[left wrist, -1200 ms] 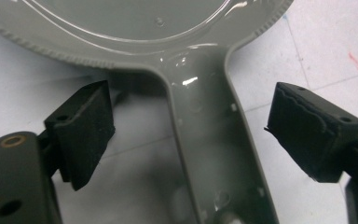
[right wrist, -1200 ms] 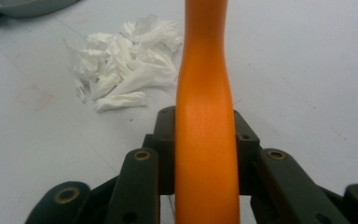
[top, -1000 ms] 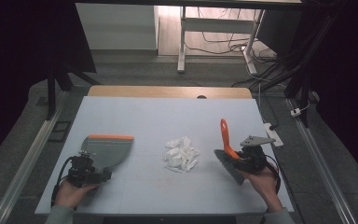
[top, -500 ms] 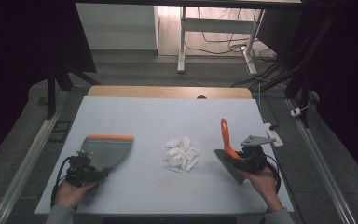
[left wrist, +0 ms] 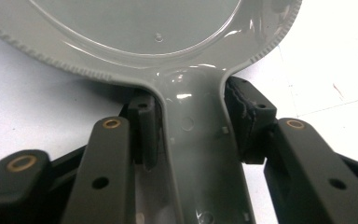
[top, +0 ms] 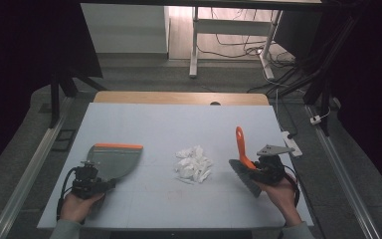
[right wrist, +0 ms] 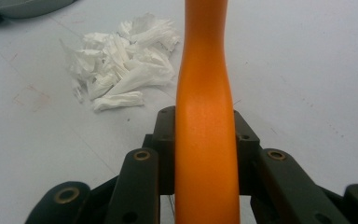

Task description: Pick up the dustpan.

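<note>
A grey dustpan [top: 114, 159] with an orange front lip lies flat on the left of the table. My left gripper [top: 87, 181] is shut on its handle [left wrist: 200, 154], which sits between the two black pads [left wrist: 249, 121]. A small pile of white paper scraps [top: 193, 164] lies mid-table, between the two tools. On the right, my right gripper [top: 266, 169] is shut on a brush by its orange handle [right wrist: 205, 116]; the handle points away from me and the grey bristle head [top: 246, 178] rests near the table. In the right gripper view the scraps [right wrist: 121, 70] lie ahead to the left.
The pale blue tabletop [top: 179, 124] ends in a wooden strip [top: 179, 97] at the far edge. A white power strip [top: 291, 142] lies along the right edge. Metal rails run down both sides of the table, and a desk frame stands beyond it.
</note>
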